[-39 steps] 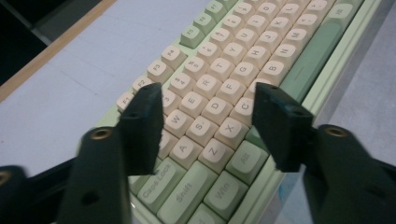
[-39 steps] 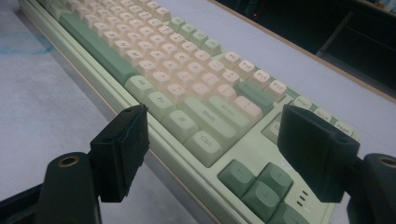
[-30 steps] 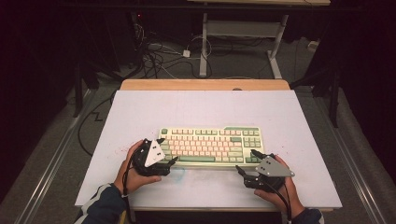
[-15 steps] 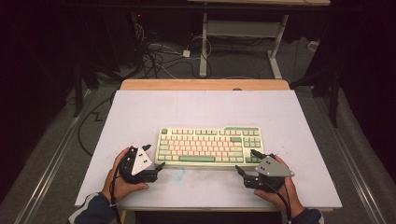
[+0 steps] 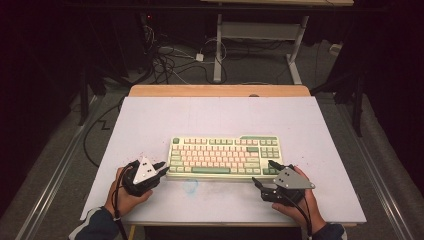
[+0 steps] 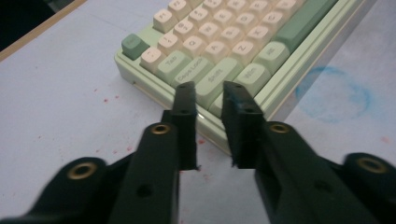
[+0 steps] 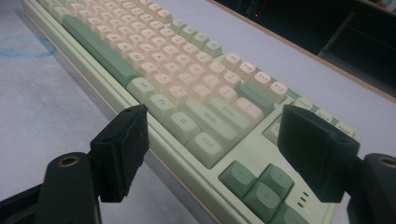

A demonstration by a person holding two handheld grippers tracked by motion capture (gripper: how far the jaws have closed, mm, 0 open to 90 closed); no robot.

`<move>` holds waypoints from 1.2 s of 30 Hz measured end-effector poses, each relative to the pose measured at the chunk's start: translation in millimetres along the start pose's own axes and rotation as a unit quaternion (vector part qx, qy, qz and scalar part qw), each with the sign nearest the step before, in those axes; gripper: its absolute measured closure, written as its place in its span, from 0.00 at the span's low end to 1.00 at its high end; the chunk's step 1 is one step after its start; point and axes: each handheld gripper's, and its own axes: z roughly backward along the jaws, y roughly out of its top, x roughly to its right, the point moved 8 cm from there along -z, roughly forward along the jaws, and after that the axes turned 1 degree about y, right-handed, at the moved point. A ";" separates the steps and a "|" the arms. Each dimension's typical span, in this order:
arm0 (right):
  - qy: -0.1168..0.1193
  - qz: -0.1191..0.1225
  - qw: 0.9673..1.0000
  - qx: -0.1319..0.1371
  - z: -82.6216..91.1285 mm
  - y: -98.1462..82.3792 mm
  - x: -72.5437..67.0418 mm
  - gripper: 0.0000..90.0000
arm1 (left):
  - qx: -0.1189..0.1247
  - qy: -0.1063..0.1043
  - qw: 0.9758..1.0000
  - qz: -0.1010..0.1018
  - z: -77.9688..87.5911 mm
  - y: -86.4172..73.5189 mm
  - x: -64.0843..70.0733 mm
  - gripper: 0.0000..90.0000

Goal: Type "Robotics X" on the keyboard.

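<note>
High view: keyboard (image 5: pixel 224 156) sits mid-table (image 5: pixel 215 115), both hands low at its near corners. Left gripper (image 5: pixel 161 169) at the left corner, right gripper (image 5: pixel 265 174) at the right.

Left gripper view: jaws nearly closed, narrow gap, holding nothing, tips over the Shift/Ctrl corner; blue ring mark (image 6: pixel 335 93) beside the keyboard.

Right gripper view: jaws spread wide, straddling the arrow-key corner. Keycaps cream and green.

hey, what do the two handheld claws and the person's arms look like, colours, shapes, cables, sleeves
Both claws are black. The left claw and right claw each carry a grey three-cornered plate on top. Up close, each has two flat, blocky black fingers on arms with brass-coloured rivets. A thin black cable trails from each claw back along the hand. The person wears dark sleeves, the left sleeve with a light stripe.
</note>
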 end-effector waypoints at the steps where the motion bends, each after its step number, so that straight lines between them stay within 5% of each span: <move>1: 0.000 0.001 1.000 0.000 -0.1 0.0 -0.2 0.29 | -0.001 -0.002 1.000 0.002 0.1 0.9 0.2 0.91; 3: 0.000 0.002 1.000 -0.001 -0.5 0.0 -0.5 0.29 | -0.008 -0.001 1.000 -0.002 -1.8 0.6 0.4 0.97; 16: 0.006 0.004 1.000 -0.007 -3.5 -1.3 -3.2 0.29 | -0.016 -0.006 1.000 0.008 -29.3 19.6 12.1 0.97; 36: 0.014 0.005 1.000 -0.016 -5.9 -4.1 -5.9 0.29 | -0.062 -0.022 0.998 -0.012 -80.3 11.4 36.7 0.97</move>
